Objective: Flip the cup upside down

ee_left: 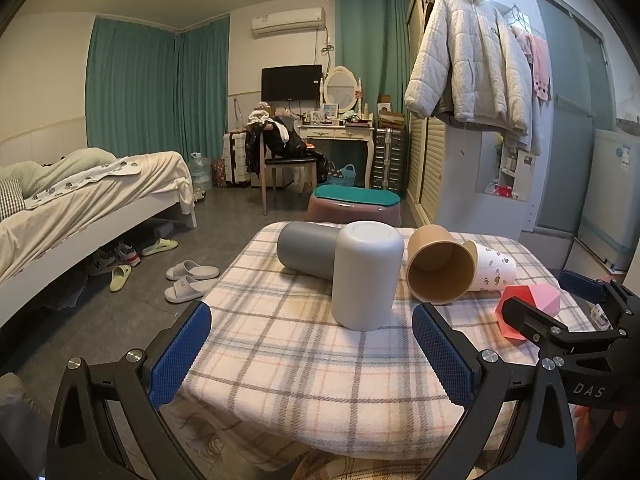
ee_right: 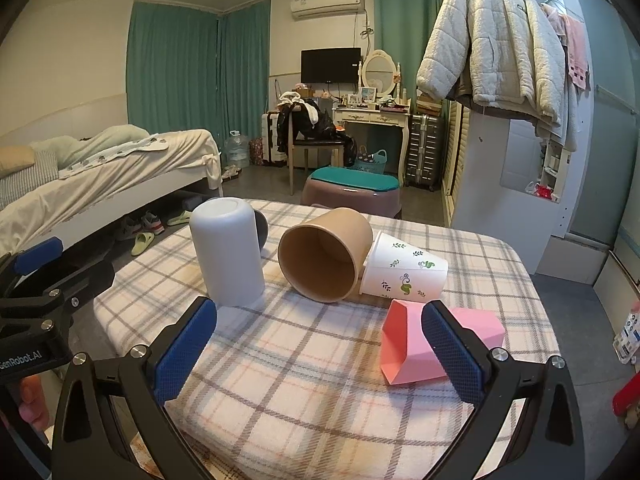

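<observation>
Both tools, left tool [ee_left: 312, 348] and right tool [ee_right: 320, 344], gaped wide, empty, at the surface's [ee_left: 280, 360] near edge; white cup [ee_left: 366, 276] stood inverted mid-surface.

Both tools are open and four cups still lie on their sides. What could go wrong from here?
The brown paper cup lies against the leaf-print cup, so lifting one may roll the other.

The grey cup lies right behind the white cup, which already stands upside down; reaching for it could knock that one over.

The pink cup lies near the table's right edge and might get nudged off.
</observation>
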`<state>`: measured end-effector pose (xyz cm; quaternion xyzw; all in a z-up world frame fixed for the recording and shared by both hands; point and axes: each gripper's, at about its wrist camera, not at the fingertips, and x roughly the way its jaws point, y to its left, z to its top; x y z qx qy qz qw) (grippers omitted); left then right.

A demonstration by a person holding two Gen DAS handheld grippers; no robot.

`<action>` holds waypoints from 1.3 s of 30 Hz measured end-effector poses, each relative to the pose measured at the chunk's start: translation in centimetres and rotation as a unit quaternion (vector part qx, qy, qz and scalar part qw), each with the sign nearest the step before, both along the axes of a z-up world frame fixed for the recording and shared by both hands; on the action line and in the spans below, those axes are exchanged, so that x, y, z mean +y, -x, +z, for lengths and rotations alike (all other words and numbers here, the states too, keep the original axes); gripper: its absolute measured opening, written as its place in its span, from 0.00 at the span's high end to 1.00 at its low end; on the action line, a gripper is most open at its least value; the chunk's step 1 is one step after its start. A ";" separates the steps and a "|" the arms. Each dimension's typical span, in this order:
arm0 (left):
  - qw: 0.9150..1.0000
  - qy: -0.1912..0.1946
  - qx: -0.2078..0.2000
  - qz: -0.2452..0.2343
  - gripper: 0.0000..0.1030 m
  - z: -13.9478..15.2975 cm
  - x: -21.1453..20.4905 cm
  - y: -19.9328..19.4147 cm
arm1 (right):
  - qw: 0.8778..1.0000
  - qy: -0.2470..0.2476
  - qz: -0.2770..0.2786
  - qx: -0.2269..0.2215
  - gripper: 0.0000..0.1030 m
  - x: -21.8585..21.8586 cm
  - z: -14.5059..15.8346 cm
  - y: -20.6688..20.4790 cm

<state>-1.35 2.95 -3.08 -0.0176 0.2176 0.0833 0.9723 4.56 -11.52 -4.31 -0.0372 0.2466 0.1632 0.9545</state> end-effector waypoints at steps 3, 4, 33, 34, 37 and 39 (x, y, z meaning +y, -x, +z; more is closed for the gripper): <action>1.000 0.001 0.000 0.000 0.00 0.0 0.0 -0.1 | 1.000 -0.001 0.001 0.001 0.00 0.0 -0.1 -0.1; 1.000 0.001 0.001 -0.001 0.00 0.0 0.0 -0.1 | 1.000 -0.001 0.000 0.001 0.00 0.0 -0.1 -0.1; 1.000 0.001 0.004 -0.001 0.00 -0.1 0.0 0.0 | 1.000 -0.003 0.000 0.006 0.00 -0.1 -0.4 0.0; 1.000 0.000 0.004 -0.001 0.00 -0.1 0.0 0.0 | 1.000 -0.002 0.000 0.006 0.00 -0.1 -0.4 0.1; 1.000 0.000 0.004 -0.001 0.00 -0.1 0.0 0.0 | 1.000 -0.002 0.001 0.006 0.00 -0.1 -0.4 0.1; 1.000 0.000 0.004 -0.001 0.00 -0.1 0.0 0.0 | 1.000 -0.003 0.000 0.006 0.00 -0.1 -0.4 0.0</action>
